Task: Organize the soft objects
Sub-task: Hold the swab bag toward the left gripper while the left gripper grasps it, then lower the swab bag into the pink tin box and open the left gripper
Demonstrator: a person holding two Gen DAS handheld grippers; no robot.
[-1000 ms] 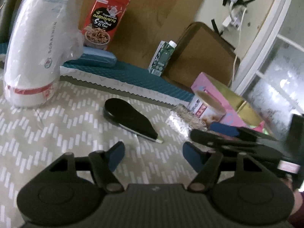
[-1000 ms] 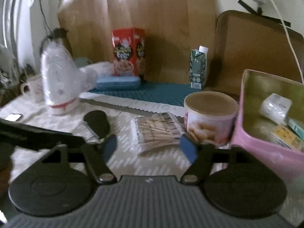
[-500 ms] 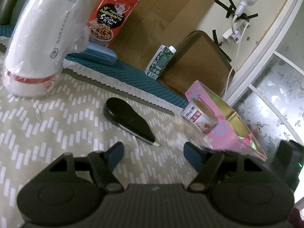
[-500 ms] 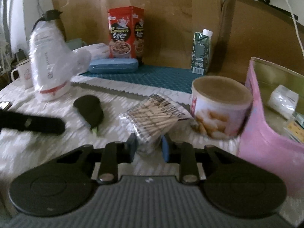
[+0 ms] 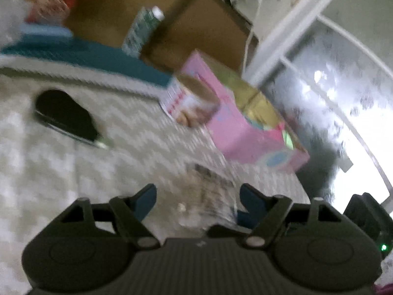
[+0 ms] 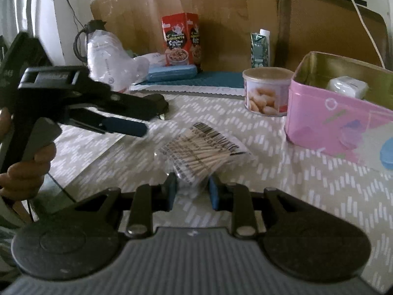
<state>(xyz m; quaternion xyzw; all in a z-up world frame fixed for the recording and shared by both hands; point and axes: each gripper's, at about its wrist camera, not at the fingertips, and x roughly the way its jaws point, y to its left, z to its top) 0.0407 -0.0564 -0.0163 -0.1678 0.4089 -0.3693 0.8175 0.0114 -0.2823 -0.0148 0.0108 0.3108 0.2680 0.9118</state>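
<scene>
A clear bag of cotton swabs (image 6: 203,152) lies low over the patterned tablecloth (image 6: 282,179). My right gripper (image 6: 191,189) is shut on the bag's near end, its blue pads pressing in from both sides. In the blurred left wrist view the same bag (image 5: 208,189) sits between the fingers of my left gripper (image 5: 199,196). Those jaws are closing, and I see no pad touching the bag. From the right wrist view, the left gripper (image 6: 154,119) comes in from the left, held by a hand (image 6: 27,172). An open pink tin (image 6: 331,127) stands at the right.
A round snack can (image 6: 265,93) stands beside the pink tin (image 5: 240,127). A black oval object (image 5: 63,115) lies to the left on the cloth. At the back are a white bagged item (image 6: 105,59), a blue case (image 6: 172,72), a red snack box (image 6: 180,41) and a green carton (image 6: 260,49).
My right gripper closed on the swab bag and drew it back from the can toward the near side. My left gripper swung right, bringing the bag between its fingers.
</scene>
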